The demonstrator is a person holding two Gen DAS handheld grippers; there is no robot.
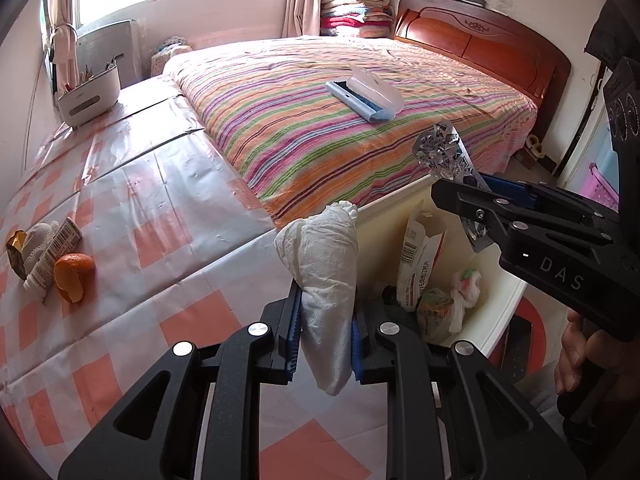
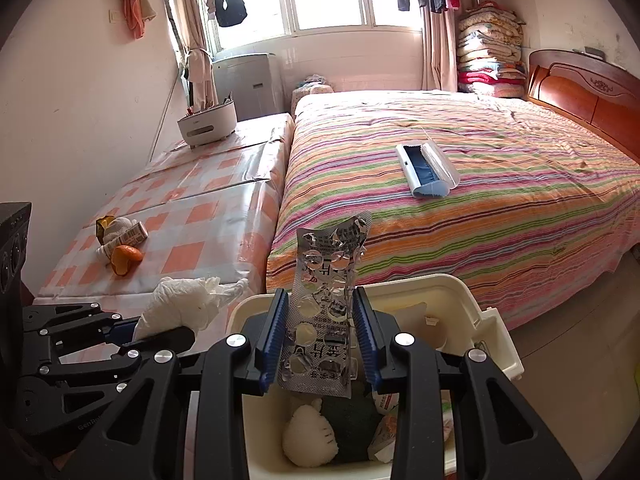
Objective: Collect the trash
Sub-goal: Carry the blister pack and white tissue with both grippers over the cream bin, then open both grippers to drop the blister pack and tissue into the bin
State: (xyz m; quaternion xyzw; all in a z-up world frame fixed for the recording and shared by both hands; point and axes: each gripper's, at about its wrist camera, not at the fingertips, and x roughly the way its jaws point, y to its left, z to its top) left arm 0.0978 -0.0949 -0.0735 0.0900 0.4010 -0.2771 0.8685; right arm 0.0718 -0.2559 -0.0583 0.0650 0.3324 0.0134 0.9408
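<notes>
On the far left of the worktop (image 1: pixel 168 208) your remaining trash lies in a small heap: a brown crumpled wrapper (image 1: pixel 15 250), a white wad (image 1: pixel 36 240), a barcoded carton (image 1: pixel 60 246) and a curl of orange peel (image 1: pixel 72 276), all touching. The peel is limp and may be slick; pinch it across the curl. The carton is light and will crush, so take it across its narrow sides.

Your left gripper (image 1: pixel 325 340) is closed to a narrow gap on a crumpled tissue (image 1: pixel 324 264), soft and weightless, held near its lower half; it will cling to the pads rather than drop cleanly.

To the right, the cream bin (image 2: pixel 472 300) stands by the bed (image 2: pixel 480 184), already holding what look like packets and tissue. Your right gripper (image 2: pixel 320 340) is clamped on an empty blister pack (image 2: pixel 324 300) by its long edges, directly over the bin. The foil is thin, springy and sharp-edged; it should fall freely.
</notes>
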